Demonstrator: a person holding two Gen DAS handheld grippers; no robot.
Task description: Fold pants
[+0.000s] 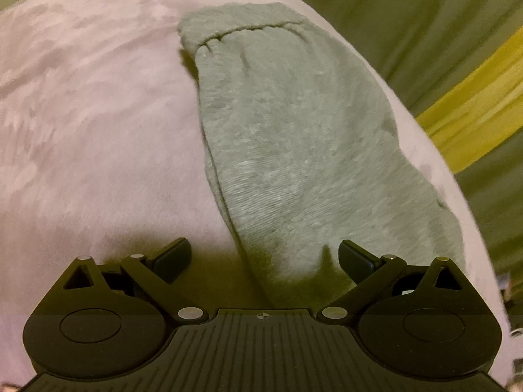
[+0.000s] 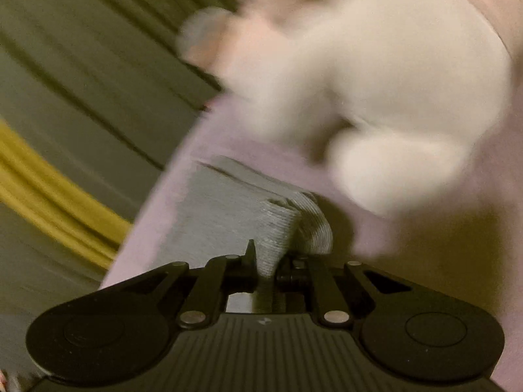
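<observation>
In the left wrist view, grey pants (image 1: 294, 137) were seen spread flat on a pale pink cover (image 1: 98, 114), one leg running away from the camera to a gathered cuff at the far end. The left gripper (image 1: 264, 254) was held just above the near end of the cloth — its jaws spread wide, with nothing pinched between them.

In the right wrist view, much blurred, the right gripper (image 2: 266, 263) was closed tight on a ribbed grey edge of the pants (image 2: 228, 209), the fabric lifted slightly — a white pillow-like shape (image 2: 376, 81) lay beyond.
</observation>
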